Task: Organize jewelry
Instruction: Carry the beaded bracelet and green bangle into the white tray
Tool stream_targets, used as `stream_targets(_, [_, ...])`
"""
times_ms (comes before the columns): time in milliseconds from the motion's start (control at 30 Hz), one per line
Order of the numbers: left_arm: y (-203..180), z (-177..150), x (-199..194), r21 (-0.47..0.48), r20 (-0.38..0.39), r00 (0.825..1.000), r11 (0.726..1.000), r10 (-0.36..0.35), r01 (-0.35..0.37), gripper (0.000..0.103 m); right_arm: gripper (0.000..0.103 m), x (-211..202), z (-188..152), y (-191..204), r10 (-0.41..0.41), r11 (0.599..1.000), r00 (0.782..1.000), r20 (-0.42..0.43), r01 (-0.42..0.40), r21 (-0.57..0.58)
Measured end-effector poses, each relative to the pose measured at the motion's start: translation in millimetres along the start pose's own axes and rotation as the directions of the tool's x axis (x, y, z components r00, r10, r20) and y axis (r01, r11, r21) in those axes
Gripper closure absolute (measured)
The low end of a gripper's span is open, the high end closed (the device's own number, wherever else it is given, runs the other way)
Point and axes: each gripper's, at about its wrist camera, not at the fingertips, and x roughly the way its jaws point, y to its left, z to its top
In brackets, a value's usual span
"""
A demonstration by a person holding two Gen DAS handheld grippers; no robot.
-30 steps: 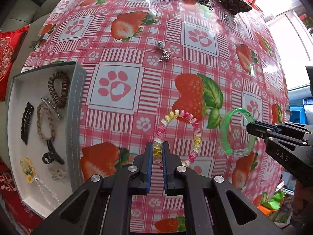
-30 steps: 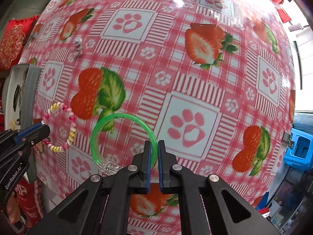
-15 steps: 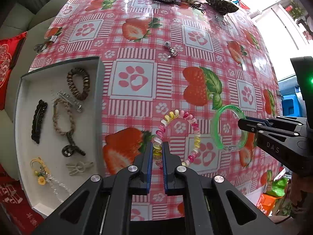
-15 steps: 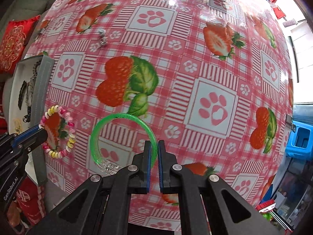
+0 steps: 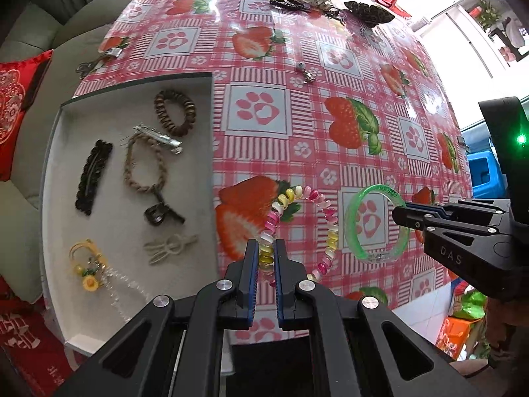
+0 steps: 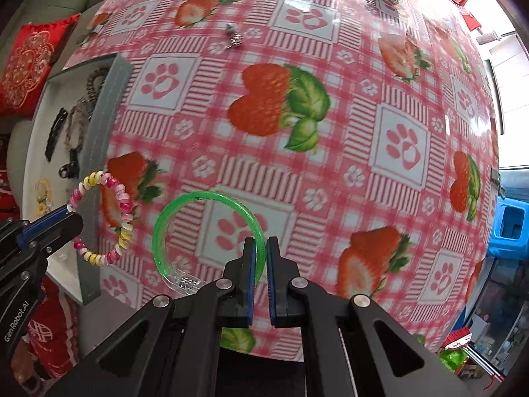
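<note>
Strawberry-and-paw print tablecloth (image 5: pixel 258 106) over a table, sofa with a red cushion (image 5: pixel 16 99) behind. Left gripper (image 5: pixel 266 258) is clamped on the pink-yellow coil bracelet (image 5: pixel 327 218), loop hanging clear of the cloth. Right gripper (image 6: pixel 261 254) is clamped on the rim of the green bangle (image 6: pixel 205 198), also lifted. Both point almost straight down, side by side. Grey tray (image 5: pixel 211 165) with a white floor lies to the left of both, its near wall just beside the coil bracelet; left gripper is plainly the nearer one, the right has the left between it and the tray. Tray already holds a brown coil tie (image 5: pixel 175 112), braided band (image 5: pixel 142 165), dark clips and a yellow charm piece (image 5: pixel 87 271). Free floor looks like the lower right corner. A small silver charm (image 5: pixel 305 72) and more pieces wait at the far edge.
</note>
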Motion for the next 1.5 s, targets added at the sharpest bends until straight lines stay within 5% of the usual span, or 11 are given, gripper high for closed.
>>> stream_targets(367, [48,-25,-33,-0.067,0.069,0.997,0.998,0.025,-0.021,0.088,0.097,-22,-41,86,0.019,0.998,0.999,0.05,-0.016,-0.059])
stream_targets(600, [98,-46,-50,-0.161,0.086,0.993,0.985,0.081,-0.066,0.088,0.097,-44,-31,121,0.053,0.988,0.996,0.073,-0.041,-0.151])
stream_targets(833, [143,-71,-42,-0.259,0.032,0.992,0.96,0.121,-0.109,0.088,0.096,-38,12,118,0.086,0.955,0.995,0.056,-0.066,-0.29])
stream_targets(1200, [166,-92,-8,-0.319,-0.073,0.987,0.934,0.143,-0.158,0.088,0.097,4,5,185,0.047,0.883,0.998,-0.044,-0.062,-0.466])
stream_targets(1500, [172,-88,15,-0.328,-0.102,0.984,0.929,0.145,-0.171,0.088,0.097,32,15,180,-0.03,0.876,0.998,-0.052,0.001,-0.483])
